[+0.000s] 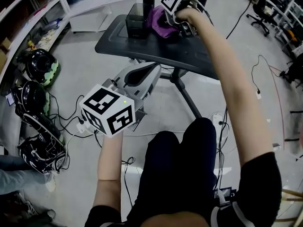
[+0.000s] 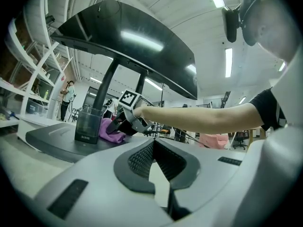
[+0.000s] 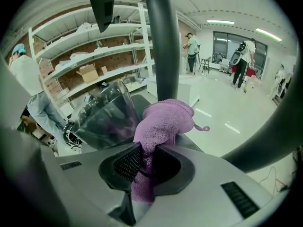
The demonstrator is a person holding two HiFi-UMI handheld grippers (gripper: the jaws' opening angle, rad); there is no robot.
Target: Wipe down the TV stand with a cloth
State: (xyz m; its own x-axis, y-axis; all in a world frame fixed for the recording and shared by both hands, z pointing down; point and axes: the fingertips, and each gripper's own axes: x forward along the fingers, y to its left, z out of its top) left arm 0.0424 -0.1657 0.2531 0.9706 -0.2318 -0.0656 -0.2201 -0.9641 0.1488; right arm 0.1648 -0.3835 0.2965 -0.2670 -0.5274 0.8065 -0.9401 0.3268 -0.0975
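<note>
cloth (image 3: 163,119): purple and bunched, lying on the far part of the TV stand base (image 1: 142,46). One end is being pinched in the right gripper (image 3: 147,148) and the rest is bulging out beyond the jaw tips.
right gripper: jaws are closing tight on the cloth, with fabric filling the gap between the pads. In the head view the gripper (image 1: 169,19) is reaching far forward over the base on an outstretched arm, and the cloth (image 1: 158,21) is showing just under its marker cube.
TV stand base: a dark grey flat platform, sitting on the pale floor on splayed legs.
container (image 3: 106,115): dark, see-through and upright, standing on the base just beside the cloth on its left. It is blocking that side (image 1: 137,20).
pole (image 3: 165,41): a dark upright rising from the base directly behind the cloth, closing off the far side.
screen (image 2: 128,41): a black panel, hanging over the base in the left gripper view.
left gripper (image 2: 154,143): jaw tips are meeting with nothing between them. It is hanging low and near the person (image 1: 152,71), well apart from the base, pointing toward it.
shelving (image 1: 28,13): white racks running along the left wall.
helmets (image 1: 40,65): black gear lying on the floor by the racks, with cables (image 1: 71,122) trailing near.
chairs (image 1: 260,8): office chairs standing far right.
bystanders (image 3: 191,46): people standing in the background, well away.
</note>
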